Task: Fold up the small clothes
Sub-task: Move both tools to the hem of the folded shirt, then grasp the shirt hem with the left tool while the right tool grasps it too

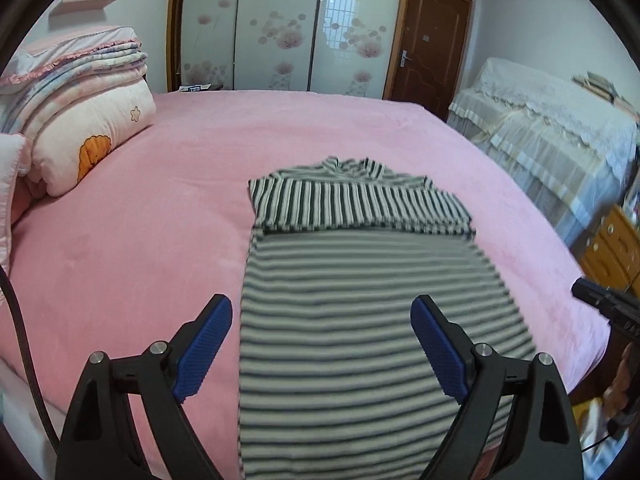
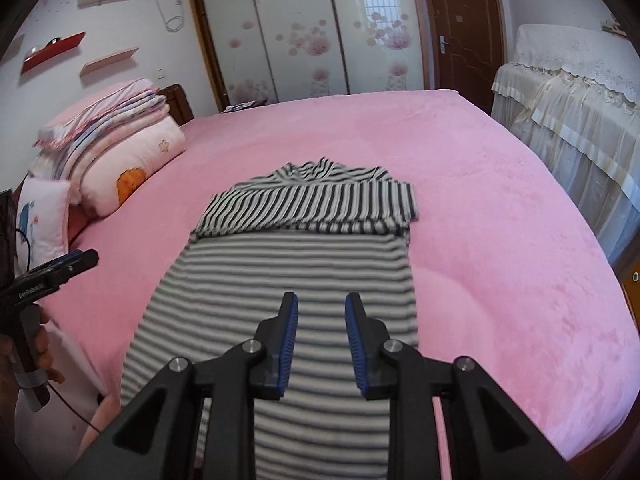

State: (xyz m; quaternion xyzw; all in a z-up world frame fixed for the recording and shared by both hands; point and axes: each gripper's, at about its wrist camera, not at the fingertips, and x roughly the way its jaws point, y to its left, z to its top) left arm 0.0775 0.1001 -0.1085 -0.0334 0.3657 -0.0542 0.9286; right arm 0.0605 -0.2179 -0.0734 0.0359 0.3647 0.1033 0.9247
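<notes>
A black-and-white striped top (image 1: 340, 264) lies flat on the pink bed cover (image 1: 140, 240), its collar at the far end. Its sleeves (image 1: 352, 204) are folded across the chest. My left gripper (image 1: 322, 308) hovers over the near left part of the top, jaws wide open, with nothing between the blue pads. In the right wrist view the same top (image 2: 288, 256) runs away from me. My right gripper (image 2: 321, 300) hangs above its near half, open by a narrow gap and holding nothing. The left gripper (image 2: 86, 258), held by a hand, shows at that view's left edge.
Folded quilts and pillows (image 1: 80, 120) are stacked at the bed's far left. A floral sliding wardrobe (image 1: 280, 28) and a brown door (image 1: 432, 48) stand behind the bed. Lace-covered furniture (image 1: 560, 120) and wooden drawers (image 1: 612, 248) are on the right. A black cable (image 1: 20, 340) hangs at left.
</notes>
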